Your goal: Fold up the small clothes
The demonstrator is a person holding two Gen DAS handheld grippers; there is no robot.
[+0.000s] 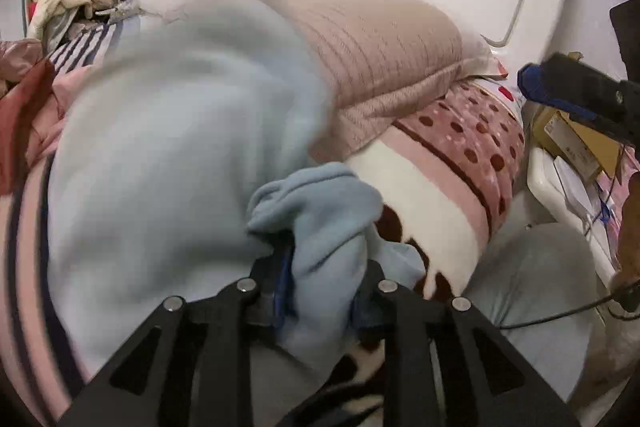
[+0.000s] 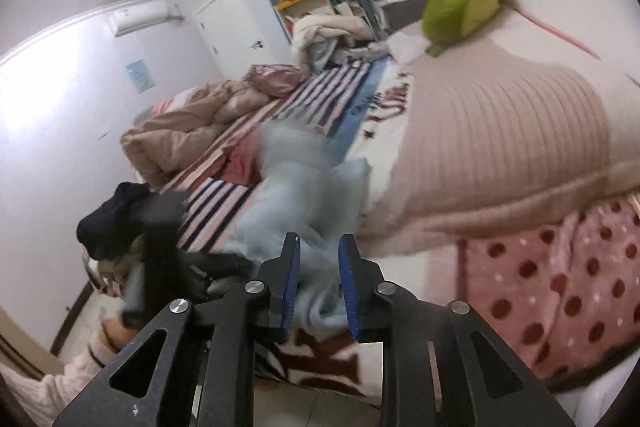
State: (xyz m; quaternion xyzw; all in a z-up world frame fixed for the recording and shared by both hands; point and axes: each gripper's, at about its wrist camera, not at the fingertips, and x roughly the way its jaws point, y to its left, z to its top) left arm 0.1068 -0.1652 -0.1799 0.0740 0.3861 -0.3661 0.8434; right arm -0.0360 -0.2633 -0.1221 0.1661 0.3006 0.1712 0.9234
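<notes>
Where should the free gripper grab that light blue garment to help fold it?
Probably a loose outer edge of the light blue garment, approached from the pillow side. The left gripper already pinches one bunched end; the right gripper is open, and the rest hangs crumpled, blurred.

- Your left tool [image 1: 320,267] is showing matte black linkage bars with long slotted cut-outs, fanning out toward the camera.
- Four round silver pivot screws [image 1: 246,284] are sitting across its bars, two on each side.
- Blue pads [image 1: 283,279] are lining the inner faces of its fingers.
- Your right tool [image 2: 319,283] is wearing the same black frame, silver screws and ribbed blue pads [image 2: 349,291].
- In the right wrist view, your left hand [image 2: 118,335] is showing bare skin beside a cream knitted sleeve [image 2: 60,383] with a dark band at the cuff.
- A thin black cable [image 1: 560,313] is trailing near your right arm in the left wrist view.
</notes>
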